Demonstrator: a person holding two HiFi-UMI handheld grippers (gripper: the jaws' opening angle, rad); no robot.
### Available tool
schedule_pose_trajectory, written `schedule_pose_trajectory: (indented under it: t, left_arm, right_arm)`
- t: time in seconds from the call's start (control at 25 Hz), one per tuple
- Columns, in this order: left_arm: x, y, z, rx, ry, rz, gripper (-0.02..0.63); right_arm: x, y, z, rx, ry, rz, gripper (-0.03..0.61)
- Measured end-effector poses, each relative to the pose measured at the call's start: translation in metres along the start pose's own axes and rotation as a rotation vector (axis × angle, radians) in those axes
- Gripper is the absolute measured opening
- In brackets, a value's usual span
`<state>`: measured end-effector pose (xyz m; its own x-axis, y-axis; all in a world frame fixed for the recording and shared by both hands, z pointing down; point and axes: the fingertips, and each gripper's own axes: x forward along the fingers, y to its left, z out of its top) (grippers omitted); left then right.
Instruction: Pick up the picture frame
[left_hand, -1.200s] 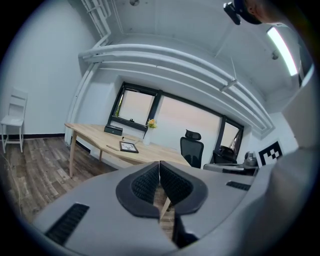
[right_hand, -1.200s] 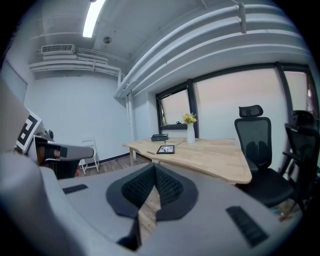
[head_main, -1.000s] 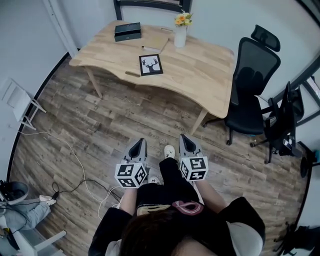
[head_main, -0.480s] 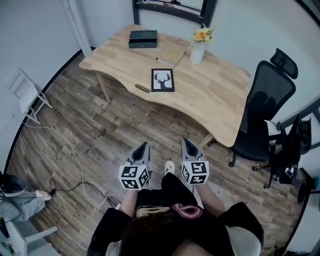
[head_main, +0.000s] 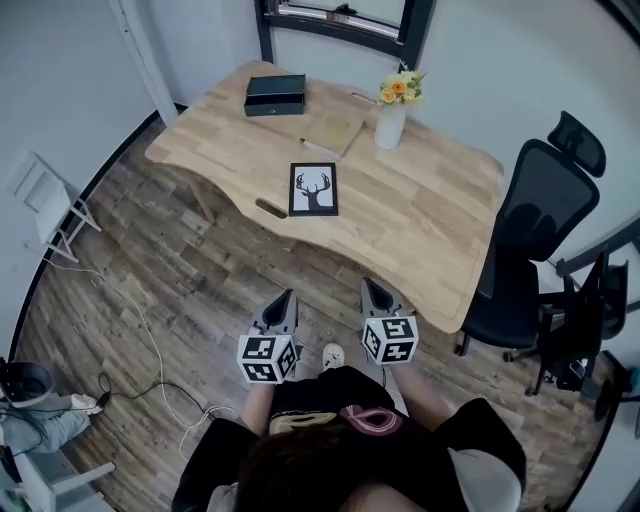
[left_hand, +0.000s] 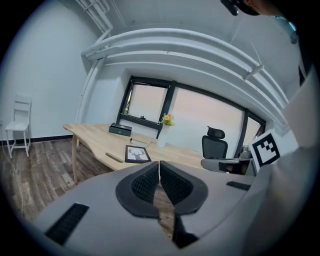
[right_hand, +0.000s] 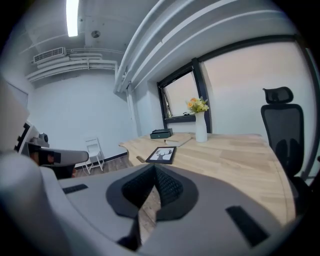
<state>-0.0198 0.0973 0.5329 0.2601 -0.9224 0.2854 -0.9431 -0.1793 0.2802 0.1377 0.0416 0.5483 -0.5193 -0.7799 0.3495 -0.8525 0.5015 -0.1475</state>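
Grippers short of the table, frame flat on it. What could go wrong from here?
The left gripper and right gripper are both shut; unless one opens in time, it would likely shove the frame rather than grip it.
The frame lies flat on the table, so a jaw may fail to get under it and slide it.
A small brown thing beside the frame, at the table's edge, could be knocked off.
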Motion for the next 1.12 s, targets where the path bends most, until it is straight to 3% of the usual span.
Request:
schedule_pose_trajectory:
  t: [0.2, 0.36, 0.76, 1.12]
  left_arm:
    - [0.042, -0.004, 0.012, -0.011, -0.004, -0.015, 0.018]
    - [0.067, -0.003, 0.011, -0.010, 0.014, 0.034, 0.020]
    - [0.090, 0.014, 0.009, -0.070, 0.043, 0.073, 0.020]
    - [0.132, 0.045, 0.021, -0.079, 0.050, 0.056, 0.020]
  right_arm:
    - [0.027, -0.020, 0.013, -0.019, -0.009, 0.025, 0.011]
    - [0.045, -0.034, 0.017, -0.038, -0.001, 0.048, 0.011]
    - [0.070, -0.050, 0.019, -0.034, 0.044, 0.065, 0.011]
    - [0.109, -0.054, 0.033, -0.039, 0.041, 0.030, 0.011]
